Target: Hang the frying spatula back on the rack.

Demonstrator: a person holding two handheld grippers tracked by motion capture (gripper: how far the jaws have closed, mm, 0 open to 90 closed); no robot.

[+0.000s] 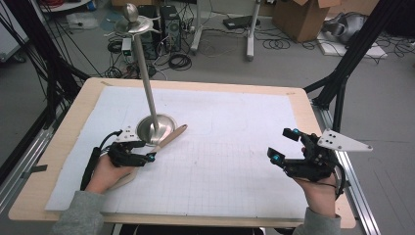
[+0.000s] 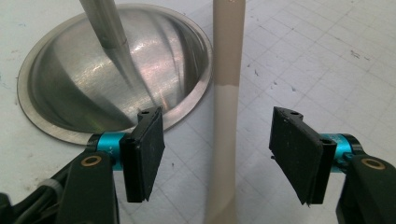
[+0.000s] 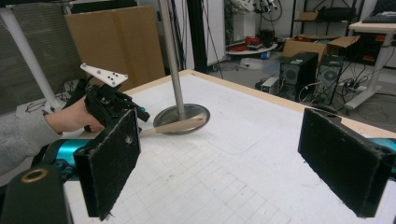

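A beige long-handled utensil [image 1: 169, 138] lies on the white grid mat [image 1: 225, 161], its far end leaning on the round base [image 1: 155, 128] of a metal stand. In the left gripper view its handle [image 2: 224, 116] runs up between the two black pads, with a gap on either side. My left gripper [image 1: 148, 152] [image 2: 219, 149] is open around the handle, just in front of the shiny base [image 2: 93, 70]. My right gripper [image 1: 285, 145] [image 3: 229, 158] stands wide open over the mat at the right, with nothing between its pads.
The stand's thin pole [image 1: 147, 78] rises tilted from the base to a small dish and ball on top [image 1: 131, 19]. In the right gripper view the other hand and its gripper [image 3: 114, 105] sit beside the base [image 3: 182, 114]. Boxes, cables and computer cases lie on the floor beyond the table.
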